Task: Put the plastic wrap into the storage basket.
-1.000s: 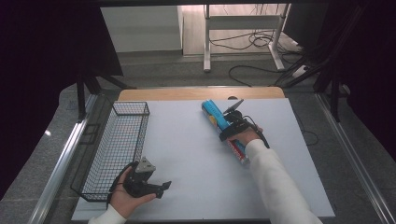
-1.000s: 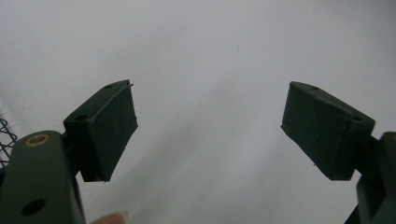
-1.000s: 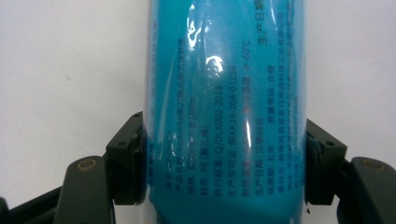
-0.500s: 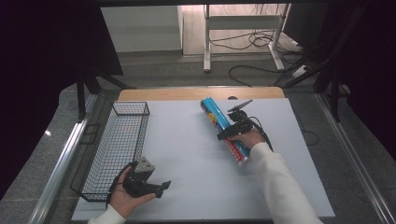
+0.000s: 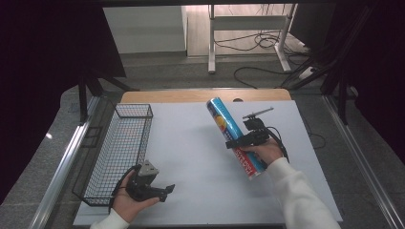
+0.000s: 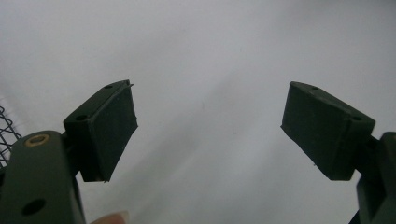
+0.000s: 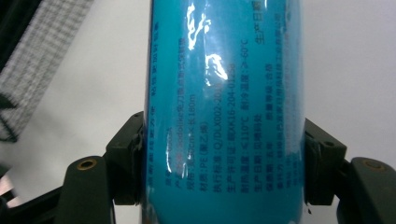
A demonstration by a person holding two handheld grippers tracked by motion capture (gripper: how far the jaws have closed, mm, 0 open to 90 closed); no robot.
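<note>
A long blue roll of cling film (image 5: 232, 135) with a red lower end hangs tilted above the white table, its far end raised. My right gripper (image 5: 242, 141) is shut on its middle; in the right gripper view both pads press the blue roll (image 7: 226, 116) from either side. My left gripper (image 5: 165, 191) rests on the table near the front left, beside the wire basket (image 5: 116, 143). Its jaws stand open in the left gripper view with nothing between the pads (image 6: 109, 128).
The black wire basket lies along the left side of the white table (image 5: 191, 157). A wooden strip (image 5: 191, 95) runs along the table's far edge. Beyond it are a desk frame (image 5: 248, 28) and cables (image 5: 267, 71) on the floor.
The right hand has lifted the roll off the table and carried it toward the left, its far end tipping upward. The left gripper has stayed where it was.
</note>
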